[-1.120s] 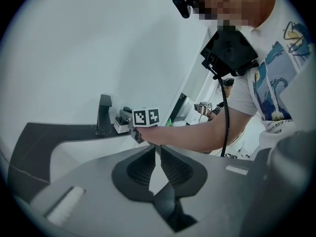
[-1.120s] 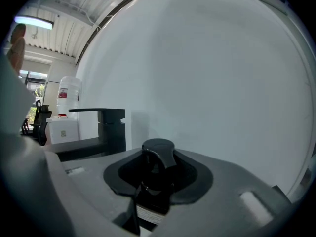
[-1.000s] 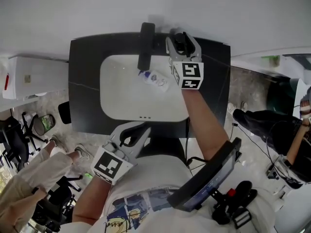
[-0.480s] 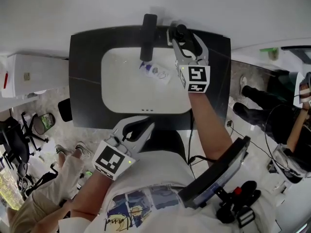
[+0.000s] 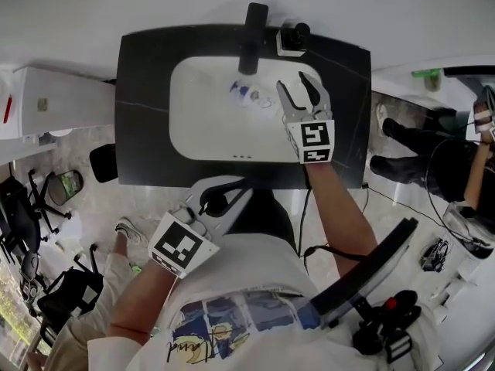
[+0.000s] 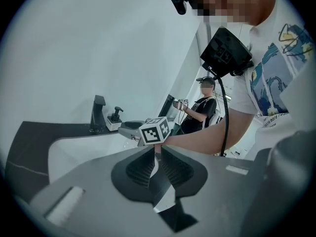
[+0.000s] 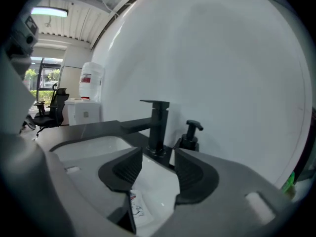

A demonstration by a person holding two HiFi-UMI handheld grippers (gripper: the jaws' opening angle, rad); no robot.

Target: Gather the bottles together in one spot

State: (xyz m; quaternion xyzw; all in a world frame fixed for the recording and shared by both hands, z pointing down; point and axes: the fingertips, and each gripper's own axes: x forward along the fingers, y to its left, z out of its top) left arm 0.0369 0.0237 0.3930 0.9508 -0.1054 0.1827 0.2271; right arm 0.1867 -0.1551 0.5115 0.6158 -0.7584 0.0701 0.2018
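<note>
Grey right tool (image 5: 292,83) is hovering on an outstretched forearm over the right side of the white basin (image 5: 197,134), its jaws spread, just closing somewhat, with nothing between them. Left tool (image 6: 156,154) is hanging at the black bench's (image 5: 143,114) near edge, jaws pressed together. Small labelled bottle (image 5: 249,95) is lying in the basin near the black faucet (image 5: 253,25). Black pump bottle (image 5: 296,35) is standing beside the faucet.

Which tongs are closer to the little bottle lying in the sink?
Right. The right tongs hover over the basin just beside the bottle, jaws open, just narrowing, empty; the left tongs sit back at the front edge of the counter.
</note>
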